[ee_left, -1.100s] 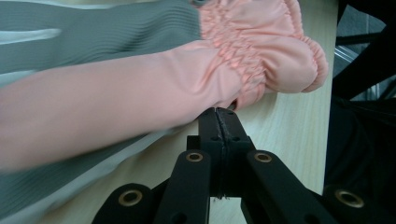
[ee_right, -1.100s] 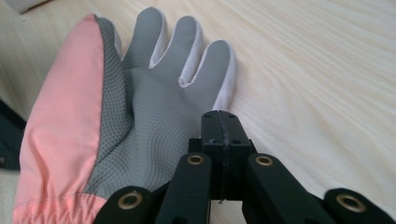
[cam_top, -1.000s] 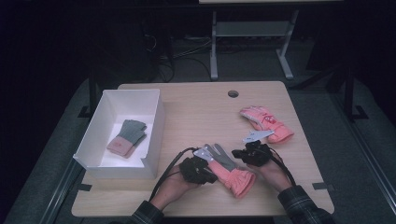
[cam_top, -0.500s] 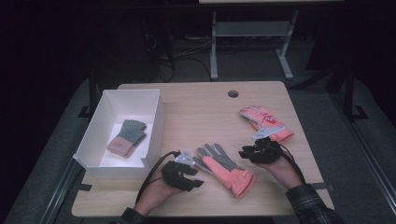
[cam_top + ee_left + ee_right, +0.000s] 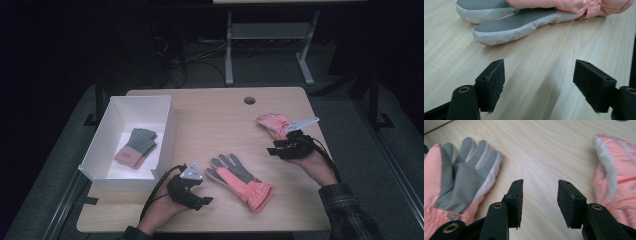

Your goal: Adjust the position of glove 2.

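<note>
— On the wooden table (image 5: 210, 125), just right of its front middle, a pink-and-grey glove (image 5: 240, 178) is lying flat, palm up. How is it looking from close by?

— In the right gripper view the glove (image 5: 456, 187) is showing a grey, finely textured palm and fingers with white edging, while pink fabric is wrapping the side and the gathered cuff. A small round mark is sitting near the cuff, but it is too small to read. In the left gripper view the same grey fingertips (image 5: 516, 23) are lying on the wood beyond the jaws.

— And the grippers?

— The left gripper (image 5: 539, 82) is sitting low at the table's front edge, just left of the glove. Its jaws have just been opening and are standing wide apart, with bare wood between them and nothing touching the pads. The right gripper (image 5: 539, 202) is hovering farther right; its jaws have also just been opening and are standing partly apart, gripping nothing.

— What is lying near that one?

— A second pink glove (image 5: 274, 124) is lying just beside it, toward the table's right edge. On the left, a white box (image 5: 167, 135) is holding another folded grey and pink pair (image 5: 136, 147).

— Any writing?

— I am seeing no legible label on anything.
</note>
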